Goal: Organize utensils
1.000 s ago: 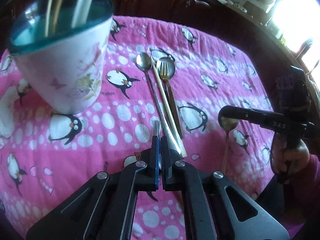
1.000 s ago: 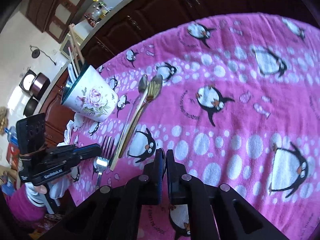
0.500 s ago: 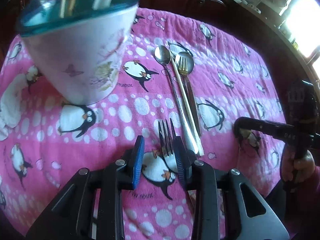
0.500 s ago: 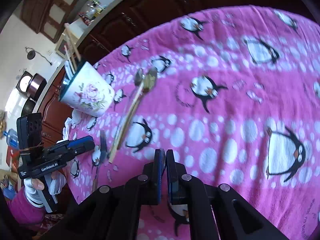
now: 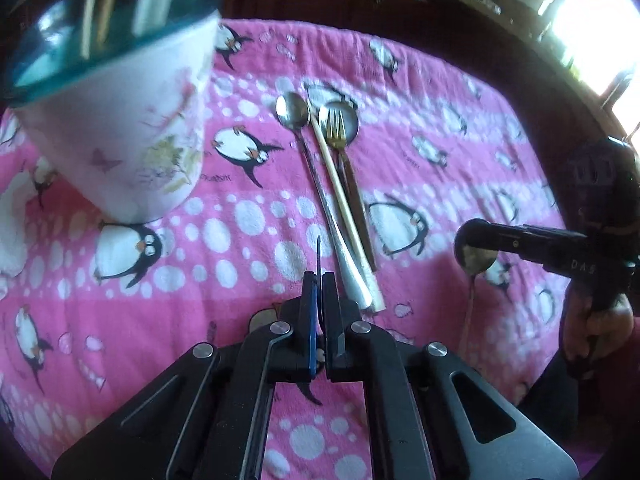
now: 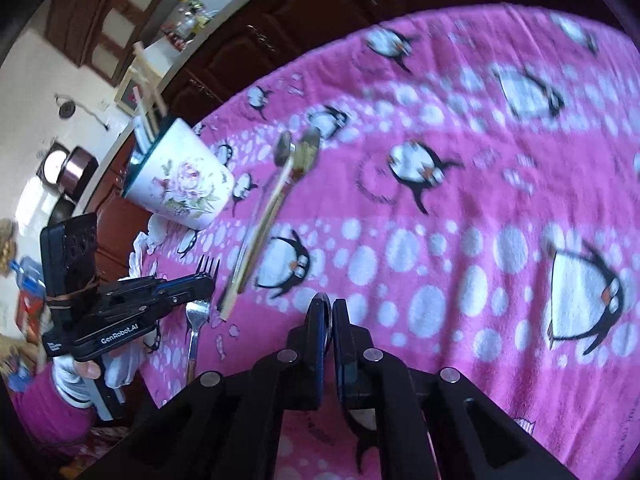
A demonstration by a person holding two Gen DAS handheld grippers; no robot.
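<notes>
My left gripper (image 5: 319, 280) is shut on a silver fork (image 6: 197, 308), gripped edge-on near its head, tines pointing forward (image 5: 319, 254). My right gripper (image 6: 329, 308) is shut on a spoon; its bowl (image 5: 476, 258) and handle show in the left wrist view. A white floral cup (image 5: 120, 128) with a teal rim holds chopsticks and stands at the far left. A silver spoon (image 5: 294, 110), a gold fork (image 5: 335, 132) and another spoon lie side by side on the pink penguin cloth (image 5: 248, 220).
The cloth covers a round table with a dark rim (image 5: 540, 68). Dark wood cabinets (image 6: 304, 28) stand behind it. The cup also shows in the right wrist view (image 6: 180, 180), just beyond my left gripper (image 6: 200, 284).
My left gripper opened around the fork half a second ago and has now shut on it again. The right gripper stayed shut on the spoon and shifted slightly.
</notes>
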